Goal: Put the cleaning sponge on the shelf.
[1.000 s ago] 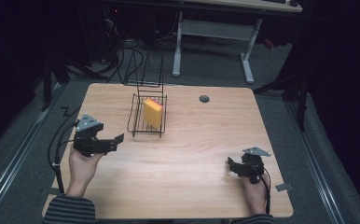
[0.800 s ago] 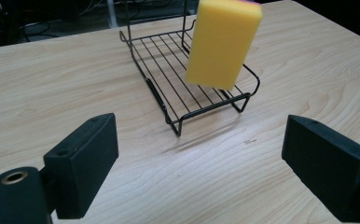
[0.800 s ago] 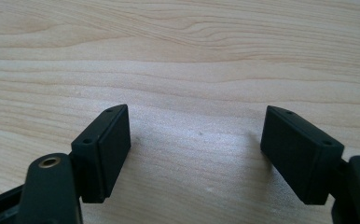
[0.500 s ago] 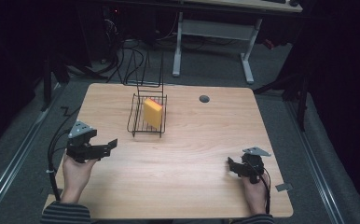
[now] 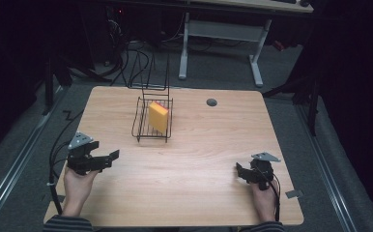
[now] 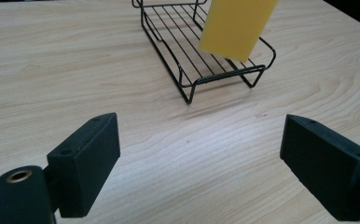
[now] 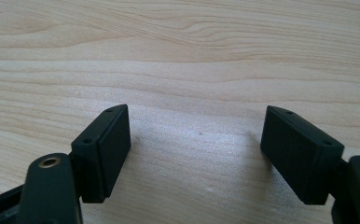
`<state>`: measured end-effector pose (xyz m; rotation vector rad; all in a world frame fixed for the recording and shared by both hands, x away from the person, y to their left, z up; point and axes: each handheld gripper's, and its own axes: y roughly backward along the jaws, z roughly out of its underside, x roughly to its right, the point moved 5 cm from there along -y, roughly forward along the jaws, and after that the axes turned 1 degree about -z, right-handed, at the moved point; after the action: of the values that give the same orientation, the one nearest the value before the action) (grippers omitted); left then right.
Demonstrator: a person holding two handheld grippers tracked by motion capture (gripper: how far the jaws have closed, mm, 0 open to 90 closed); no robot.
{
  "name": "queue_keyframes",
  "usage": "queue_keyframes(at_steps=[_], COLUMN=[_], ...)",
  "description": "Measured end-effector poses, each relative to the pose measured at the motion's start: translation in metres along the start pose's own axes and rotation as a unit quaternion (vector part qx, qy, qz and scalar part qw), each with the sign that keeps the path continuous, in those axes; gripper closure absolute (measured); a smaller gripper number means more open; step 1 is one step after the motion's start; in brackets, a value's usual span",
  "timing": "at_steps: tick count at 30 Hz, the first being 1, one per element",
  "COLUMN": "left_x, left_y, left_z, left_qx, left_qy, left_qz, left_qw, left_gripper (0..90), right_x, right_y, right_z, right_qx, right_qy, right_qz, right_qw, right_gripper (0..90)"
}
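Observation:
A black wire rack (image 5: 141, 131) stands at the table's middle back, and a yellow sponge (image 5: 158, 117) leans upright inside it. In the left gripper view the rack (image 6: 187, 77) and the sponge (image 6: 236, 25) lie ahead, well apart from the jaws. My left gripper (image 5: 108, 159) hovers low at the table's left, pointing right; it is open (image 6: 199, 154), its jaws have just been closing a little, and nothing is between them. My right gripper (image 5: 240, 172) rests near the front right, open (image 7: 194, 140) over bare wood.
A grey round plug (image 5: 211, 102) sits in the wooden table (image 5: 199, 145) behind the rack to the right. A small grey tab (image 5: 294, 194) lies by the front right corner. Cables and a white desk frame (image 5: 254, 58) stand on the floor beyond.
My left hand has drawn back toward the front left edge and sunk closer to the tabletop. The right hand has kept still.

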<state>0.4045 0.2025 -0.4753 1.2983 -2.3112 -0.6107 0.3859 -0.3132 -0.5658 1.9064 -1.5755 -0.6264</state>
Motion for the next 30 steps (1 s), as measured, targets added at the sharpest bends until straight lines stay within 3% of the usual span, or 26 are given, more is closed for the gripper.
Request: queue_keyframes(at_steps=[9,16,30], left_x=[0.000,0.003,0.002], left_y=[-0.008,-0.016,-0.027], left_z=[0.015,0.029,0.052], left_qx=[-0.016,-0.036,-0.054], left_qy=[0.004,-0.003,0.009], left_qz=[-0.003,0.010,0.006], left_qw=[0.9999,0.9993,0.9985], left_gripper=[13.4,14.3,14.8], right_x=[0.000,0.000,0.000], right_y=[0.000,0.000,0.000], right_z=[0.000,0.000,0.000], right_qx=[0.000,0.000,-0.001], right_qy=[0.000,0.000,0.000], right_qz=[0.000,0.000,0.001], right_qw=[1.0000,1.0000,1.0000], right_gripper=[24.4,24.5,24.5])
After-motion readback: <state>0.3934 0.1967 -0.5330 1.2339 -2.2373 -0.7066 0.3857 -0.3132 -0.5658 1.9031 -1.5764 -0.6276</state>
